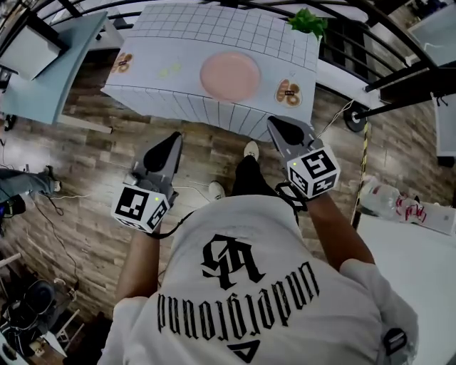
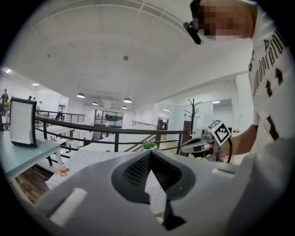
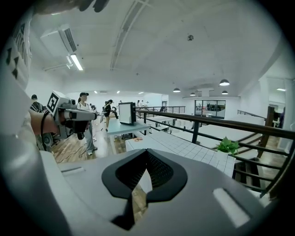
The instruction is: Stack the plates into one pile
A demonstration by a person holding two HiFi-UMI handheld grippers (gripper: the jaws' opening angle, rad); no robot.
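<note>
One wooden floor (image 1: 85,178) fills most of the head view, and on it stands a table (image 1: 178,36) under a white cloth ruled in squares. The person in a white printed shirt (image 1: 249,285) stands back from this table, well apart from it, with a tool raised in each hand over the floor.

The left gripper (image 1: 176,137) points toward the table's near edge. Its own view shows the two dark ribbed jaws pressed together at the tips with nothing between them. The right gripper (image 1: 273,122) is held a little further forward, its tip near the table's near edge. Its jaws are likewise closed tip to tip and pinch nothing.

The pink plate (image 1: 230,76) lies flat on the cloth, toward the near side of the table and roughly midway across, well clear of both tools. From above it reads as a single round disc. I cannot tell whether more plates lie under it.

Just right of it sits a small dish (image 1: 288,93) with brown round pieces on it, and a second small dish (image 1: 121,63) of the same kind sits at the table's left edge. A green plant (image 1: 308,21) stands at the far right corner.
</note>
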